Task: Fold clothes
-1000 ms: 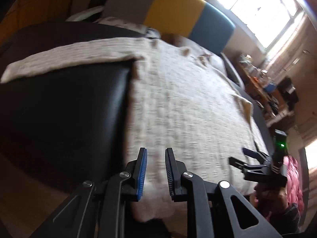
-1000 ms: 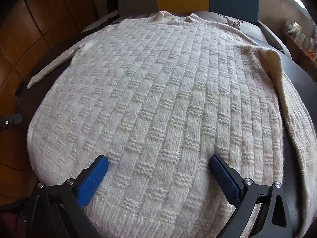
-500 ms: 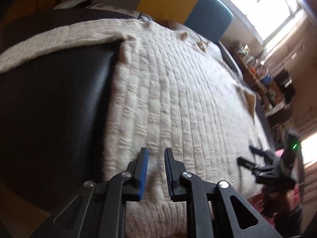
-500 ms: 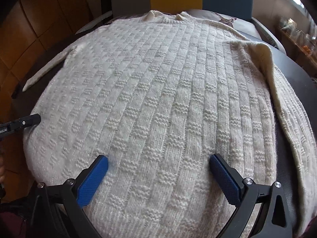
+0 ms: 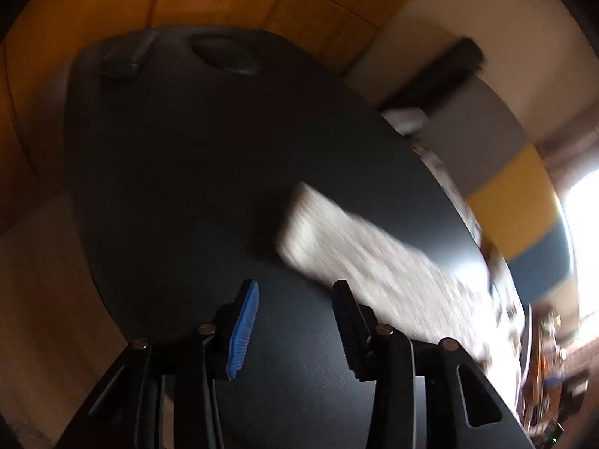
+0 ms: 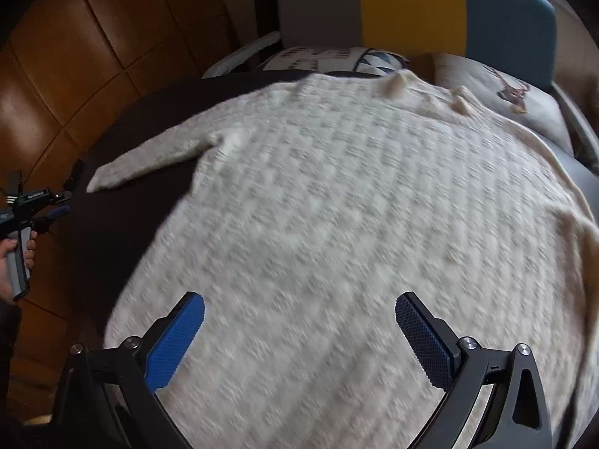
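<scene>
Sweater point(image 6: 355, 205) — one (cream), flat on table point(image 5: 187, 168), two tongs point(image 5: 295, 321) point(image 6: 299, 336) agape, empty

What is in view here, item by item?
sweater: one, cream knit, spread flat on the table, one sleeve stretched out sideways
table: one, black, under the sweater
chair: one, grey, yellow and blue back, behind the table
cushions: at least two, patterned, on the chair seat
wall panels: brown wood, left of the table
left claw: open, blue pads, over bare table beside the sleeve end; jaws have just been opening, nothing between them
right claw: open, blue pads, above the sweater hem
hand: one, gripping the left claw's handle
</scene>
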Tool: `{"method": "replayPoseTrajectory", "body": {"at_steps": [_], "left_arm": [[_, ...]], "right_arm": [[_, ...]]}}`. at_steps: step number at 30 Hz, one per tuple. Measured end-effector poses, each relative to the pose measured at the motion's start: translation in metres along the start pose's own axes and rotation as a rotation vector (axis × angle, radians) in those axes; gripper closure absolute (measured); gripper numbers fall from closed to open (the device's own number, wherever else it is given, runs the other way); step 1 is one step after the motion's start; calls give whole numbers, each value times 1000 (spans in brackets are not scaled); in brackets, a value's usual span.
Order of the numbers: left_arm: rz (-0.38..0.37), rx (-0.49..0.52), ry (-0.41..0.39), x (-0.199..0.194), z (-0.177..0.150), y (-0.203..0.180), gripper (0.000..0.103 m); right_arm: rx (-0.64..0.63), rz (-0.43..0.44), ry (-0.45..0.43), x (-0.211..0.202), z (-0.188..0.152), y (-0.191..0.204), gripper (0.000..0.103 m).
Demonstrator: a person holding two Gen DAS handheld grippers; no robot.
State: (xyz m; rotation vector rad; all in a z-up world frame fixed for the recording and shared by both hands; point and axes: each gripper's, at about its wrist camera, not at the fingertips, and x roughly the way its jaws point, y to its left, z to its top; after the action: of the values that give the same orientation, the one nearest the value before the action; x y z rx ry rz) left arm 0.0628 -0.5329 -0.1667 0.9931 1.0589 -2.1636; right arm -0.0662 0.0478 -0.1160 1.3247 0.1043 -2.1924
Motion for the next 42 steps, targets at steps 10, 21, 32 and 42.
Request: {"method": "replayPoseTrajectory", "body": {"at_steps": [10,21,32,42], "left_arm": [[-35,123,79,72,34,-29,59],[179,235,-30,79,23,-46,99],[349,254,-61,63,43,-74,90],[7,418,4,41,-48,-198,89]], "right_arm": [[-19,-34,27,75,134,-1,0],[-51,-204,165,148,158,-7,0],[-37,-179,55,121,154,-5,0],[90,-200,80,62,57,-70,0]]}}
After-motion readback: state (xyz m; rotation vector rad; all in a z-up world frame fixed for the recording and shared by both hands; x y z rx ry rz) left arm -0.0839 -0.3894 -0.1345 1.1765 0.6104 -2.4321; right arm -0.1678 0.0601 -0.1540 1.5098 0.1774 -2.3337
